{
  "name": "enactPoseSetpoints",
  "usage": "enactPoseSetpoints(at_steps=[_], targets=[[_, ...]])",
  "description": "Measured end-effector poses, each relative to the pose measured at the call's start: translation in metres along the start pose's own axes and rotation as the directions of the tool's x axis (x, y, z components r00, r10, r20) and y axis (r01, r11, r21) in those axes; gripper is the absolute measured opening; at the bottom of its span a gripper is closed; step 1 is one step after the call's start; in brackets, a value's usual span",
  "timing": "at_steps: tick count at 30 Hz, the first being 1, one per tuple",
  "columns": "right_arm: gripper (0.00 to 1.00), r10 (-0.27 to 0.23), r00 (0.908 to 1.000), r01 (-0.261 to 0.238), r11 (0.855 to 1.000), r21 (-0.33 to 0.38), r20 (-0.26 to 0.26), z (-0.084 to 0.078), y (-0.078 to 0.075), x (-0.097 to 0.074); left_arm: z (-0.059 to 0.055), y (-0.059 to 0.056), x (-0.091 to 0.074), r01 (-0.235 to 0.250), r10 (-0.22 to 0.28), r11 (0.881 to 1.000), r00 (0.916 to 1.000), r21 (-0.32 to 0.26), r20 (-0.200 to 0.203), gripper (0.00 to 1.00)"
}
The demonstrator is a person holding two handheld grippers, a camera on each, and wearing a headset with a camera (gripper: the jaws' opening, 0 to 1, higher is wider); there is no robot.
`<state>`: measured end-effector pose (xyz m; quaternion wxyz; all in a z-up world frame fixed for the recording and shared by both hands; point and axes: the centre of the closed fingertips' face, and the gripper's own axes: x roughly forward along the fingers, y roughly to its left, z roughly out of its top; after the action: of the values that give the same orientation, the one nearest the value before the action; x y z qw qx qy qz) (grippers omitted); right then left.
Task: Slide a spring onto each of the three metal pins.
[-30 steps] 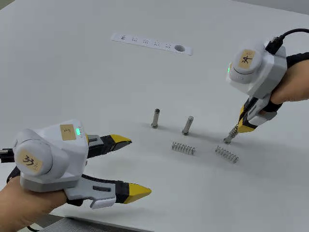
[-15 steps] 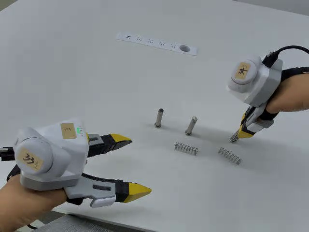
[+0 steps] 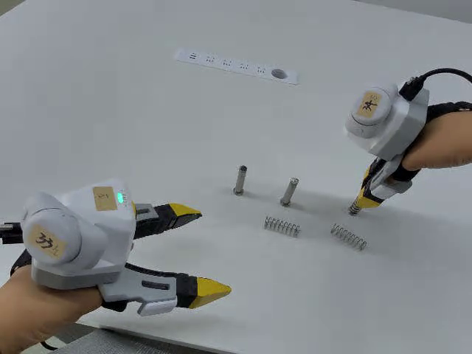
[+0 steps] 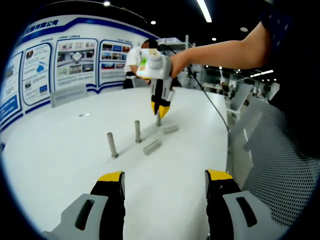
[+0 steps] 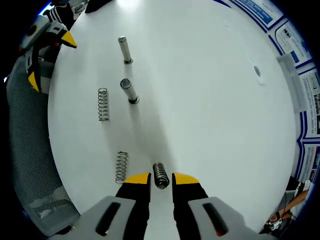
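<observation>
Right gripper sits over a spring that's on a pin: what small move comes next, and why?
Probably lift the right gripper off and shift it to the nearest loose spring. Its jaws flank a seated spring that looks fully on, though whether they grip it is unclear. Meanwhile two pins stand bare and another spring lies loose.

I am seeing bare bench (image 3: pixel 147 133) running open from my left tool (image 3: pixel 214 254) up to the parts. The left pin (image 3: pixel 240 179) and middle pin (image 3: pixel 289 191) are standing upright, apart, leaving a gap. The left spring (image 3: pixel 282 226) and right spring (image 3: pixel 348 236) are lying just before them, blocking low passes. My right tool (image 3: pixel 363 200) is crowding the third pin (image 3: pixel 353 211).
</observation>
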<state>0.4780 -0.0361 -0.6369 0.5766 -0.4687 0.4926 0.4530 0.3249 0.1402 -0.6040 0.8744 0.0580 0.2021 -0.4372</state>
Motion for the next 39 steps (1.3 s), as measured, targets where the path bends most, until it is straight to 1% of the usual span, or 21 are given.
enactPoseSetpoints(at_steps=[6, 13, 18, 23, 26, 31, 37, 38, 39], targets=[[0.2, -0.014, 0.9997, 0.014, 1.0, -0.009, 0.019, 0.002, 0.0, -0.007, -0.001, 0.0, 0.001, 0.006, -0.006, 1.0, 1.0, 0.005, -0.005, 0.66], [0.2, -0.036, 0.9985, 0.036, 0.999, 0.0, 0.04, -0.001, 0.001, -0.019, 0.002, -0.001, 0.004, 0.021, -0.02, 1.0, 0.9998, 0.016, -0.006, 0.66], [0.2, -0.054, 0.9966, 0.053, 0.998, 0.02, 0.062, -0.004, 0.003, -0.027, 0.005, -0.002, 0.006, 0.032, -0.032, 0.999, 0.9995, 0.027, -0.008, 0.66], [0.2, -0.064, 0.9939, 0.06, 0.997, 0.05, 0.089, -0.009, 0.01, -0.033, 0.005, -0.004, 0.008, 0.045, -0.044, 0.998, 0.9989, 0.037, -0.014, 0.66], [0.2, -0.063, 0.993, 0.057, 0.996, 0.066, 0.1, -0.014, 0.017, -0.033, 0.006, -0.004, 0.008, 0.05, -0.049, 0.998, 0.9987, 0.043, -0.017, 0.66], [0.2, -0.044, 0.9916, 0.032, 0.994, 0.103, 0.122, -0.023, 0.032, -0.029, 0.007, -0.006, 0.01, 0.06, -0.059, 0.997, 0.998, 0.049, -0.022, 0.66], [0.2, -0.012, 0.9884, -0.007, 0.992, 0.126, 0.151, -0.024, 0.051, -0.017, 0.01, -0.009, 0.012, 0.074, -0.072, 0.996, 0.997, 0.059, -0.027, 0.65], [0.2, -0.008, 0.9881, -0.012, 0.992, 0.125, 0.154, -0.024, 0.053, -0.015, 0.011, -0.009, 0.012, 0.075, -0.073, 0.995, 0.9969, 0.061, -0.028, 0.65], [0.19, -0.005, 0.9878, -0.015, 0.992, 0.125, 0.156, -0.024, 0.051, -0.011, 0.011, -0.009, 0.013, 0.075, -0.073, 0.995, 0.9969, 0.062, -0.029, 0.65]])
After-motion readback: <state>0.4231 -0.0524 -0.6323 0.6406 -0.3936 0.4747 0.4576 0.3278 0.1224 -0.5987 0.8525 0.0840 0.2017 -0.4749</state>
